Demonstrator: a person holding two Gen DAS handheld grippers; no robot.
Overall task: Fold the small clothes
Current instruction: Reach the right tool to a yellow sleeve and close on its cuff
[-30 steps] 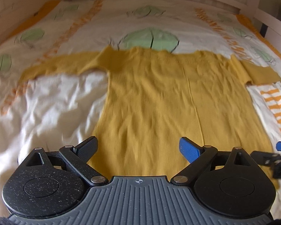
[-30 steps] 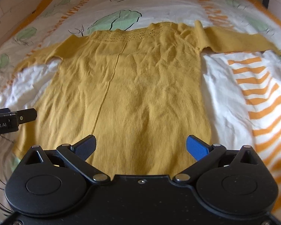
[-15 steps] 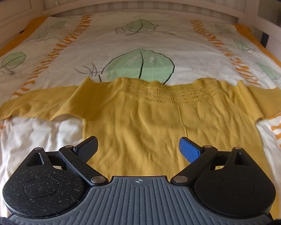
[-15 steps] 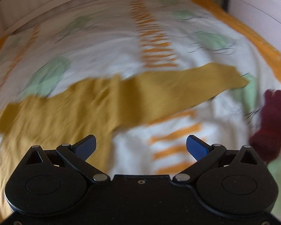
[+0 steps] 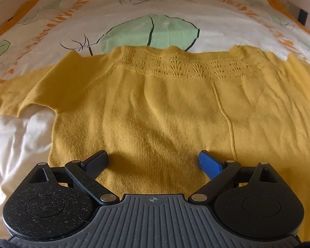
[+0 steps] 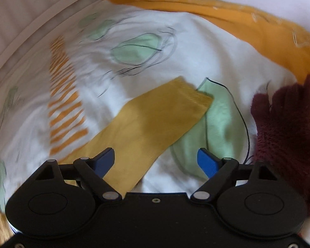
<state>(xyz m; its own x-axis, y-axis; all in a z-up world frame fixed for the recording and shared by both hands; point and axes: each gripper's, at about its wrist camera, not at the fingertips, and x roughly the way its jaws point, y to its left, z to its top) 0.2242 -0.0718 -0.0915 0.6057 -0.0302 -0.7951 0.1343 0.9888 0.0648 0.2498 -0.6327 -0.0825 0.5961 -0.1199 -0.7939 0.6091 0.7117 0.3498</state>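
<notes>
A small mustard-yellow knitted sweater (image 5: 165, 107) lies flat on the bed, its lace-patterned neckline at the far side and its sleeves spread out to both sides. My left gripper (image 5: 153, 161) is open and empty, low over the middle of the sweater's body. In the right wrist view only one yellow sleeve (image 6: 155, 122) shows, lying diagonally with its cuff at the upper right. My right gripper (image 6: 156, 159) is open and empty, just above the near part of that sleeve.
The bed cover (image 5: 175, 4) is white with green leaf prints and orange stripes. A dark red knitted glove (image 6: 287, 128) lies right of the sleeve cuff. An orange border (image 6: 248, 24) and a white bed frame (image 6: 26, 20) ring the cover.
My left gripper has moved forward and lower over the sweater's body. My right gripper has swung right, from the sweater's body to the right sleeve. Both stayed open.
</notes>
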